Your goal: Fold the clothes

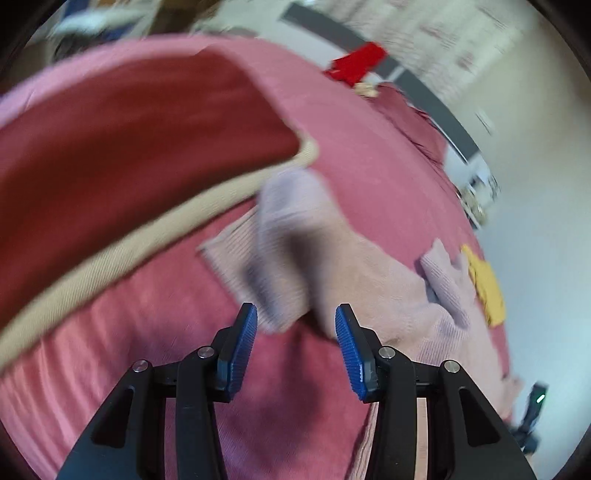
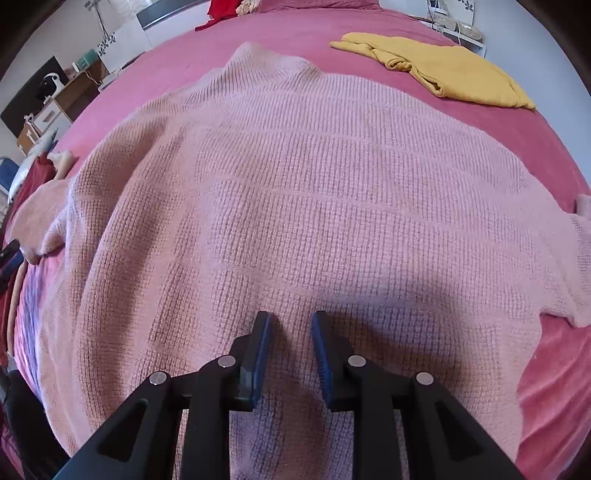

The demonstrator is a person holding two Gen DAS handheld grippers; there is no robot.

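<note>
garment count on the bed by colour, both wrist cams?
Pink knit sweater: 1
Yellow garment: 1
Red garment at the far edge: 1
Dark red piece with beige trim: 1, blurred
Total: 4, all on the pink bed cover.

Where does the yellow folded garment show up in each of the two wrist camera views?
Left wrist view: the mustard-yellow folded garment lies small at the right edge, beside the pale pink knitted sweater.
Right wrist view: it lies at upper right, beyond the sweater.
Shared landmark: the deep pink bedspread under both.
</note>
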